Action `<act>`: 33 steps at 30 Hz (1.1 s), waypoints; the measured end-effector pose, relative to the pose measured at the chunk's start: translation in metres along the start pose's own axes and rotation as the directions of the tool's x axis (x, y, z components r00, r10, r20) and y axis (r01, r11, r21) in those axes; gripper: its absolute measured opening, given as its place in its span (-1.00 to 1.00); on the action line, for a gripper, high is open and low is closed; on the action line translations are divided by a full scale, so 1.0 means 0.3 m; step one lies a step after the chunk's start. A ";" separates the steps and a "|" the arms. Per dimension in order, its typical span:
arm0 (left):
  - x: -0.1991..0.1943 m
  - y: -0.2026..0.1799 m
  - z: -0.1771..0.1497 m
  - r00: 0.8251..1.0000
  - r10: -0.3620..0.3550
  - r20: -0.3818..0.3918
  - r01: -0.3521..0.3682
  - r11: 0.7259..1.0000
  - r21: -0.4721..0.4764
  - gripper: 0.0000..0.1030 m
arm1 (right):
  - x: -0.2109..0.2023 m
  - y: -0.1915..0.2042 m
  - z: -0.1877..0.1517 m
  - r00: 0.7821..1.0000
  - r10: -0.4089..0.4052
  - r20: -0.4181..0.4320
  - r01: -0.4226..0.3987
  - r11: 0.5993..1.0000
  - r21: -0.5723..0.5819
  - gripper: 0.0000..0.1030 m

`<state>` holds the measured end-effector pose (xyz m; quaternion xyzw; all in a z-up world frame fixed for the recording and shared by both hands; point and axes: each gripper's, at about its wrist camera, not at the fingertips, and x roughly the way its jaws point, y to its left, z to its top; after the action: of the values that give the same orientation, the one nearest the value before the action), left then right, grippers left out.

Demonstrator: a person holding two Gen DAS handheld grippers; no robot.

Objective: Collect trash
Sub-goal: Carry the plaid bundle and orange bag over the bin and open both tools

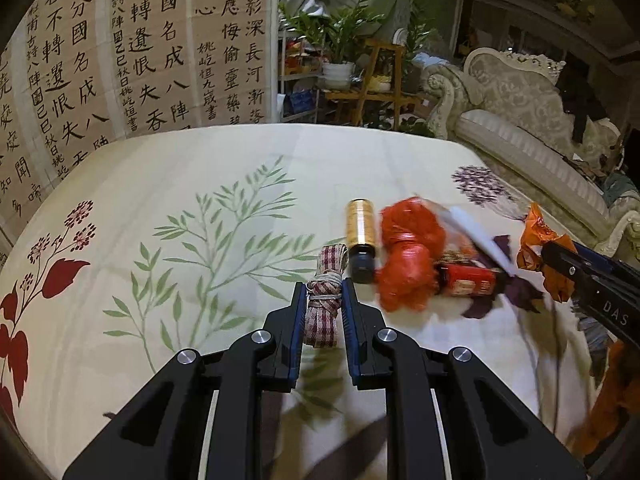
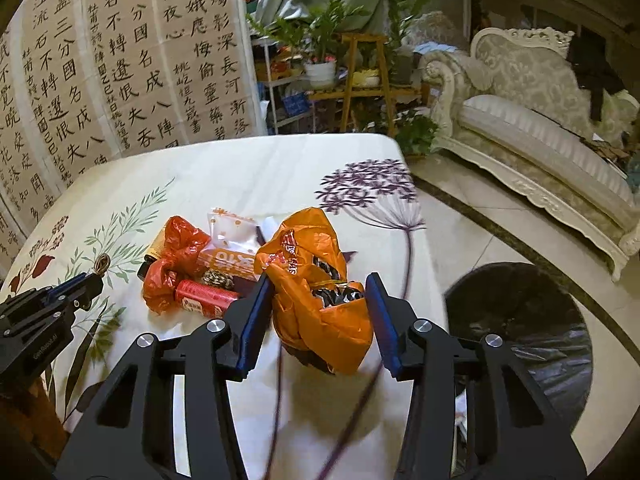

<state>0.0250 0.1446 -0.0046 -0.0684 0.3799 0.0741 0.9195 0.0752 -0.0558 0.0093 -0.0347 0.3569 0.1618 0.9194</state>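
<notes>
left fingers (image 1: 324, 286) pinch checked ribbon (image 1: 323, 304); right fingers (image 2: 318, 280) clamp stuffed orange bag (image 2: 320, 280).

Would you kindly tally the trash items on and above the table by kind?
Plastic bags: 2, orange bag, red bag
Bottles: 2, gold-capped, red-labelled
Ribbon bundle: 1
Snack wrapper: 1
Twine ball: 1
Total: 7

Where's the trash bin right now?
In the right wrist view, the black-lined trash bin sits on the floor at lower right, just off the table's right edge, beside the right hand-held gripper gripping the orange bag.
</notes>
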 end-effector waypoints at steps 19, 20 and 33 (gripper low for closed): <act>-0.073 -0.514 -0.084 0.966 -0.258 0.006 0.253 0.953 0.167 -0.64 | -0.200 -0.419 -0.207 0.966 -0.258 0.005 0.252 0.948 0.196 -0.11; -0.071 -0.548 -0.089 0.964 -0.266 0.001 0.261 0.948 0.182 -0.64 | -0.201 -0.441 -0.218 0.964 -0.267 -0.001 0.262 0.943 0.206 -0.11; 0.010 -0.806 -0.123 0.954 -0.291 -0.070 0.299 0.911 0.286 -0.64 | -0.164 -0.606 -0.279 0.951 -0.307 -0.044 0.306 0.908 0.285 -0.10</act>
<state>0.0472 -0.0989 -0.0160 0.0110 0.3836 -0.1235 0.9151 0.0456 -0.2562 -0.0293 0.0441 0.3659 -0.0381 0.9288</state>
